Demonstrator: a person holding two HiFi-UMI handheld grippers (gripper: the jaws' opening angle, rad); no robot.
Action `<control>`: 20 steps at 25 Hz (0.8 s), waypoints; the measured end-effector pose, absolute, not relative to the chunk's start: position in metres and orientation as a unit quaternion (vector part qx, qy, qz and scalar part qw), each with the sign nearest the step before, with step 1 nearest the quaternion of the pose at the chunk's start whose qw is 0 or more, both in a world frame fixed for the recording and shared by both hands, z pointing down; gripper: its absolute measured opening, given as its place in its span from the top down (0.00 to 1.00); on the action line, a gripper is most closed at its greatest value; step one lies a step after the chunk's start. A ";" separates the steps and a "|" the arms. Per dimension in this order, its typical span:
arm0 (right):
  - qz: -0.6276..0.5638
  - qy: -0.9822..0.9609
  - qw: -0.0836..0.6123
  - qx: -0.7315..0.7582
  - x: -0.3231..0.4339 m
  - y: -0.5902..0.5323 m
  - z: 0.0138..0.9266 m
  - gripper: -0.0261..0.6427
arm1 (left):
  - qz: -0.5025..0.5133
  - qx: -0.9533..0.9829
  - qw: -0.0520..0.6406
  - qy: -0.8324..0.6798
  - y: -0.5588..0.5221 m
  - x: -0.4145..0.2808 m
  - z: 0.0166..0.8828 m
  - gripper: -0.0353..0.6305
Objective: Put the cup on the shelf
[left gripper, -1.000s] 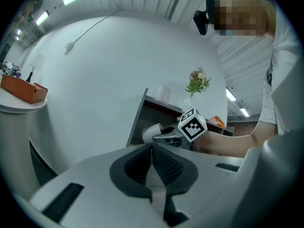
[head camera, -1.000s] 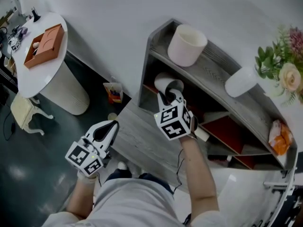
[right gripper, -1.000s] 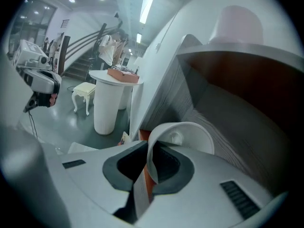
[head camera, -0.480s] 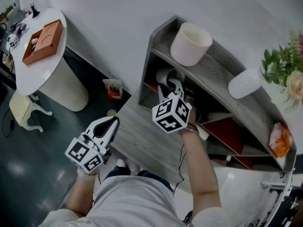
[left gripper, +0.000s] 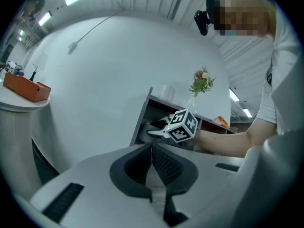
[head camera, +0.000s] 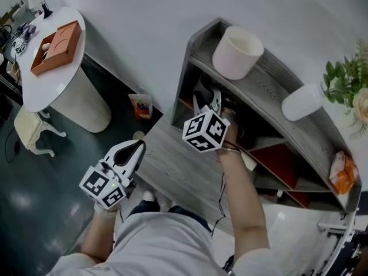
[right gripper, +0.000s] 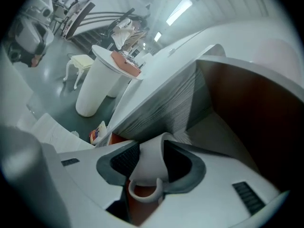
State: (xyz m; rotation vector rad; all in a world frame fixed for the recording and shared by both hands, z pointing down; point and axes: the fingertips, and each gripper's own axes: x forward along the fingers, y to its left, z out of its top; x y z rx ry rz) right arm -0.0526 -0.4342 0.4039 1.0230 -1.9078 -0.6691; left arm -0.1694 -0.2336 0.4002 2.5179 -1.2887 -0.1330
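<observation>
A white cup stands between the jaws of my right gripper, its handle turned back toward the camera. Those jaws are opening; the right pad stands clear of the cup wall. In the head view my right gripper reaches into the upper left compartment of the grey wooden shelf, and the cup is hidden there. My left gripper hangs low at the left, away from the shelf. In its own view the left gripper is shut on nothing.
On the shelf top stand a large white pot, a white vase and flowers. An orange packet lies at its right end. A grey wooden board lies below my hands. A round white table stands far left.
My right gripper has pushed the cup deeper into the shelf compartment, so the cup no longer shows in the head view. My left gripper has hardly moved.
</observation>
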 end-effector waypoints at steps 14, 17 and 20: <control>-0.289 -0.774 0.360 0.433 -0.065 -0.418 0.371 0.69 | -0.049 0.874 0.152 -0.459 -0.223 -0.175 0.398 0.92; -0.275 -0.789 0.329 0.440 -0.064 -0.398 0.361 0.76 | -0.047 0.878 0.150 -0.452 -0.220 -0.170 0.395 0.92; -0.249 -0.806 0.296 0.448 -0.057 -0.374 0.354 0.82 | -0.045 0.885 0.147 -0.440 -0.216 -0.160 0.391 0.92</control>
